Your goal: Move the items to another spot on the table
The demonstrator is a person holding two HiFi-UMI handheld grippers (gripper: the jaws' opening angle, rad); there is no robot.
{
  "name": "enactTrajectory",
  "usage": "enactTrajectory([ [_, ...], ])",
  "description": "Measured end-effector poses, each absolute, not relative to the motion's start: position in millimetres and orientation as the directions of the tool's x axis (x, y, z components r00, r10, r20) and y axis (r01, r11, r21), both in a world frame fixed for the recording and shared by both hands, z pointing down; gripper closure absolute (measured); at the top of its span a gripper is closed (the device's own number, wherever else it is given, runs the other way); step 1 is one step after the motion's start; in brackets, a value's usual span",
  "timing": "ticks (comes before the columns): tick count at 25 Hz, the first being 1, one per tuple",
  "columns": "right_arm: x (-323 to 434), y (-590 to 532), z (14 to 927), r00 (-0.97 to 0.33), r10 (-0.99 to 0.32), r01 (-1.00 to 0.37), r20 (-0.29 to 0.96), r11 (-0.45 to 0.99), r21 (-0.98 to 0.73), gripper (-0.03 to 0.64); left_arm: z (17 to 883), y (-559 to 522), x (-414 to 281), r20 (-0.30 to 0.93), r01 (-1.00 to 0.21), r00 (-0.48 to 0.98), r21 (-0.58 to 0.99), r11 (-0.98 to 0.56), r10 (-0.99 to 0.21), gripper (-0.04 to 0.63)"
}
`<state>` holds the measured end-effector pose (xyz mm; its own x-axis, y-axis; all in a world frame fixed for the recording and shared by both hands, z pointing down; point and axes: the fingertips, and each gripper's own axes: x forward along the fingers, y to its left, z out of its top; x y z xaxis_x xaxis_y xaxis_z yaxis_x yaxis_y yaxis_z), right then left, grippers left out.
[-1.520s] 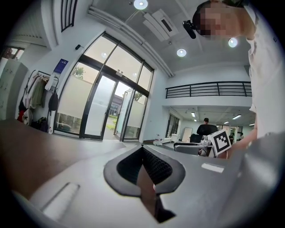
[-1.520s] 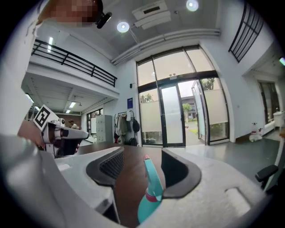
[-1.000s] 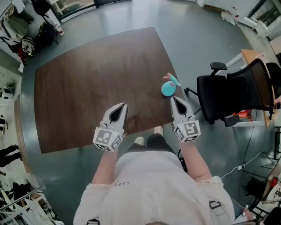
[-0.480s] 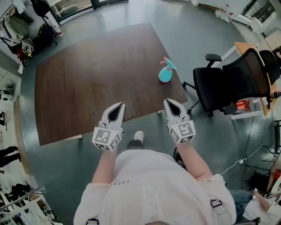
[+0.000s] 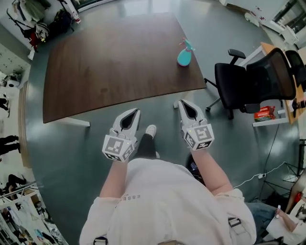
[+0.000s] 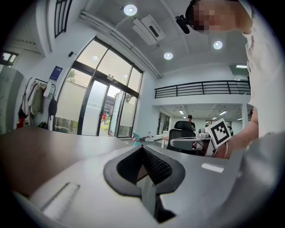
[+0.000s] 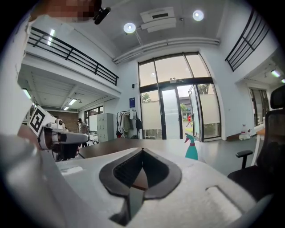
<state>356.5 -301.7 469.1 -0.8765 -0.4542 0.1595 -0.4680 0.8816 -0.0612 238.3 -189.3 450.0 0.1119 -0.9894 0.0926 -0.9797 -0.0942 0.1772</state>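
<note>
A teal spray bottle (image 5: 184, 56) with a pink trigger stands upright near the far right corner of the brown table (image 5: 110, 62). In the right gripper view the spray bottle (image 7: 191, 149) shows to the right, well beyond the jaws. My left gripper (image 5: 133, 114) and right gripper (image 5: 180, 105) hang side by side over the grey floor, short of the table's near edge. Both are shut with nothing between their jaws. The left gripper (image 6: 142, 148) points about level at the table, as does the right gripper (image 7: 142, 150).
A black office chair (image 5: 253, 86) stands on the floor just right of the table. A desk (image 5: 279, 60) lies behind it. Coats and bags (image 5: 36, 14) hang at the far left. A white cable (image 5: 263, 174) trails on the floor at the right. My shoe (image 5: 151, 130) shows between the grippers.
I have stepped back from the table. The table and bottle have slid up the head view, and both grippers, earlier over the table's near edge, are now over the floor. Both stay shut.
</note>
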Motion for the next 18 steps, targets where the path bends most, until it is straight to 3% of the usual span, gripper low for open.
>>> enactTrajectory([
  [10, 338, -233, 479, -0.909, -0.368, -0.39, 0.196, 0.917, -0.089, 0.624, 451, -94, 210, 0.123, -0.982, -0.039, 0.179, 0.061, -0.992, 0.578],
  [18, 283, -177, 477, -0.912, -0.352, -0.372, 0.212, 0.926, -0.061, 0.624, 443, -30, 156, 0.113, -0.988, -0.077, 0.127, 0.091, -0.991, 0.578],
])
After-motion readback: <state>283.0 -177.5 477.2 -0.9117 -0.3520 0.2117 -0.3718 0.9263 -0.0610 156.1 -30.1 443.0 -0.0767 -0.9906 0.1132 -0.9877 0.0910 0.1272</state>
